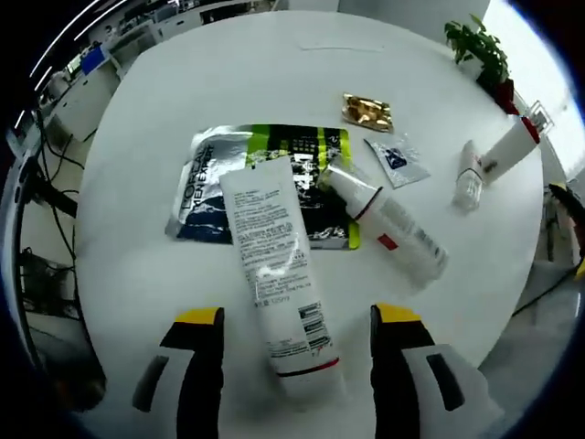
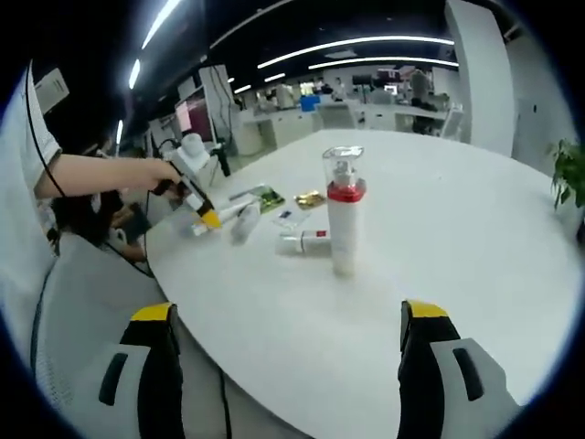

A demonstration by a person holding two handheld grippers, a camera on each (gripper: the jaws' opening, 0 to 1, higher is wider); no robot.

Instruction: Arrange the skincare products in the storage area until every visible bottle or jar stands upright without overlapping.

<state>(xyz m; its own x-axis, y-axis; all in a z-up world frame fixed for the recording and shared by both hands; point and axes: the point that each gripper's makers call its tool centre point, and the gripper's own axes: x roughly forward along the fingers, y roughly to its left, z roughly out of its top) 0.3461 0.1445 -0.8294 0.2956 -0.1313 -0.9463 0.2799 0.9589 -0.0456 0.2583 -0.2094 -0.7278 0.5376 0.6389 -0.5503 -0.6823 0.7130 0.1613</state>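
Note:
A long white tube (image 1: 279, 274) lies flat on the white round table (image 1: 164, 274), partly over a silver, green and black sachet pack (image 1: 265, 178). My left gripper (image 1: 297, 343) is open, its yellow-tipped jaws on either side of the tube's near end without closing on it. To the tube's right lies a white pump bottle (image 1: 388, 219) with a red mark. A white bottle with a red collar and clear cap (image 2: 343, 219) stands upright in front of my right gripper (image 2: 297, 357), which is open and holds nothing.
A gold packet (image 1: 367, 112) and a small clear sachet (image 1: 398, 160) lie beyond the pack. A smaller white bottle (image 1: 469, 178) rests by the upright one (image 1: 507, 151). A potted plant (image 1: 480, 46) stands at the far edge. A person's hand (image 2: 155, 169) holds the left gripper.

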